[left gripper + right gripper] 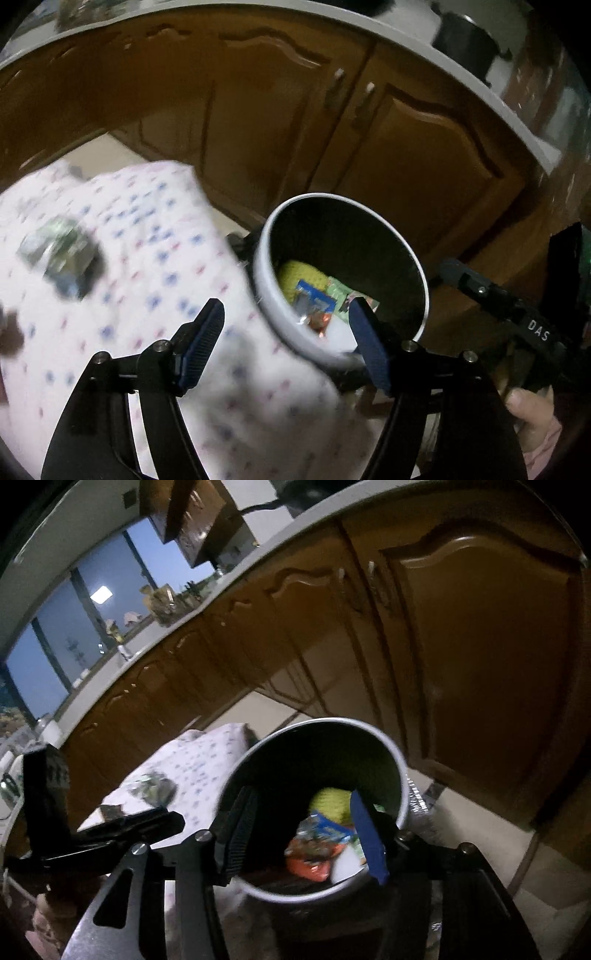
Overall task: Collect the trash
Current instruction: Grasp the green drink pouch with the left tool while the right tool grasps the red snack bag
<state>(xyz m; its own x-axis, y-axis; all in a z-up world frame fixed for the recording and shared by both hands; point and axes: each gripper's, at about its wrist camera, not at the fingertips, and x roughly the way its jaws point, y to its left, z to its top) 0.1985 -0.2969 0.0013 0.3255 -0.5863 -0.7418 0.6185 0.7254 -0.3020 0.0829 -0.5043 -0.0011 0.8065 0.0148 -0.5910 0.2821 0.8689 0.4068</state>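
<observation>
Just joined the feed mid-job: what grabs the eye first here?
A white bin tipped toward the cameras, with colourful wrappers and something yellow inside. Left of it, a crumpled wrapper lies on a dotted cloth. The left hand-held gripper stands open over the bin's near rim.

round grey trash bin (pixel 269 291) (pixel 400 775) with dark interior, tilted, mouth open to the viewer, beside a dotted white cloth. inside: yellow item (pixel 301 275) (pixel 330 803), blue wrapper (pixel 314 299) (pixel 325 827), orange wrapper (pixel 308 866). one crumpled greenish wrapper (pixel 59 254) (pixel 155 788) lies on the cloth.
</observation>
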